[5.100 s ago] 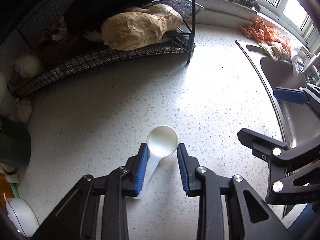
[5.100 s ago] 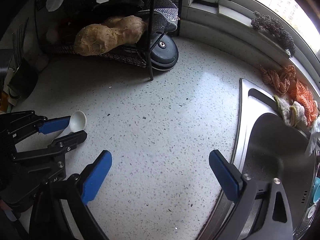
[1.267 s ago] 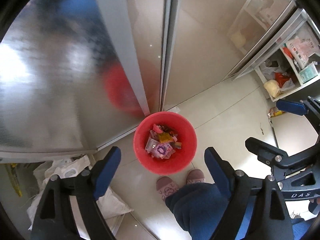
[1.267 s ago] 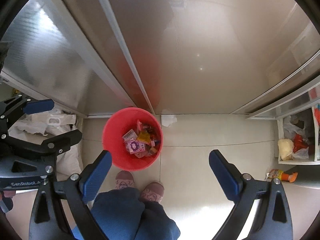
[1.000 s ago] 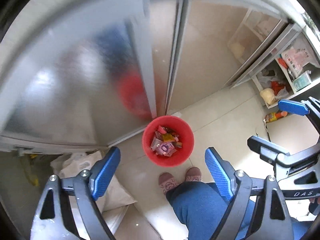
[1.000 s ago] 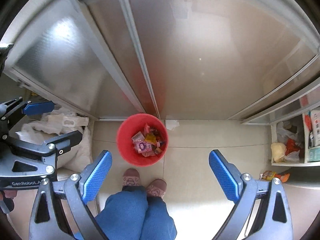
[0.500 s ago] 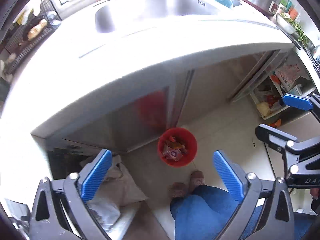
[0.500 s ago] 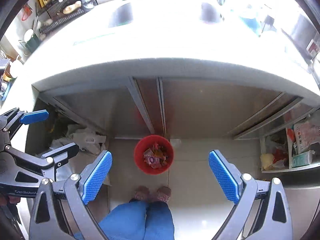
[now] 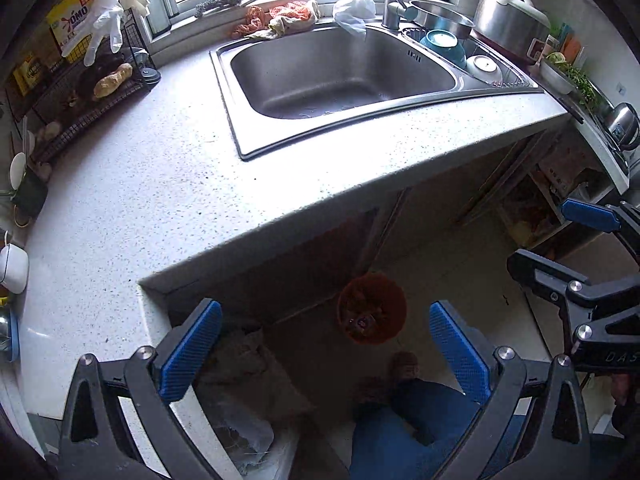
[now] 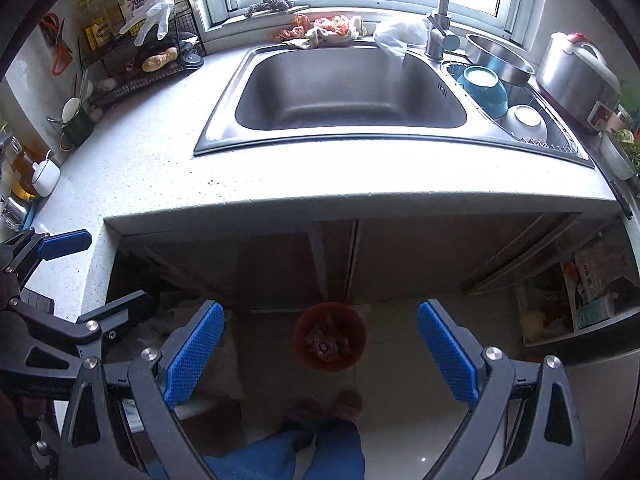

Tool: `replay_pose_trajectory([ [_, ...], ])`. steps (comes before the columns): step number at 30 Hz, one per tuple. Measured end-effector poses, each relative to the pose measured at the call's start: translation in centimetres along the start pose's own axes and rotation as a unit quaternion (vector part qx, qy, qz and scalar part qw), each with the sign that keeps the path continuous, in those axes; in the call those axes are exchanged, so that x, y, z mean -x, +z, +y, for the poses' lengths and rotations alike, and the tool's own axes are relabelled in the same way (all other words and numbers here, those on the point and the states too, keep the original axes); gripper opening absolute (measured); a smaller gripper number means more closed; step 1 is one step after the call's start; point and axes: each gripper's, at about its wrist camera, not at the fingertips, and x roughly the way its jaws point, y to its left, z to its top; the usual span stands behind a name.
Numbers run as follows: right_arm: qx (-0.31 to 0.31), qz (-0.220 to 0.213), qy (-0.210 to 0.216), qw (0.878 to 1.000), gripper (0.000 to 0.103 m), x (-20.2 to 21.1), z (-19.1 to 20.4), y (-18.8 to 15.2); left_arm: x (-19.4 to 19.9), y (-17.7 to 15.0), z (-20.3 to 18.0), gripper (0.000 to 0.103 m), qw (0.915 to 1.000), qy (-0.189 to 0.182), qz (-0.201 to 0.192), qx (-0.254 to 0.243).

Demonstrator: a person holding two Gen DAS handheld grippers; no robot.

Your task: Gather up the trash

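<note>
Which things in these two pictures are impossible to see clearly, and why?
- Contents of the round red plastic bin: both views, too dark and small.
- Open shelf at right: right view, shadowed; packages unreadable.
- Person's feet: dim, partly covered by blue trouser legs.

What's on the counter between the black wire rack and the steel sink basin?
Nothing: in the right wrist view the speckled white countertop is bare between the black wire rack and the steel sink basin. The left wrist view agrees.
</note>
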Motion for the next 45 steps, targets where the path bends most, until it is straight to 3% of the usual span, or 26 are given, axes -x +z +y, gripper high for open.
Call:
replay_pose_trajectory([
  [7,0.003,0.001,0.005,1.0,0.097,0.8,2.6,0.5,1.8,-1.7,2.8,0.102,1.0,-0.002,-0.004,0.004],
  [19,0.014,0.006,-0.001,1.0,0.097,0.5,5.0,-0.4,2.2,-3.2,4.5,0.102,0.9997,-0.008,0.0,0.021],
  [45,0.027,-0.009,0.001,1.0,0.097,0.7,5.3,0.0,3.2,-3.4,4.9,0.102,0.9995,0.004,-0.021,0.021],
])
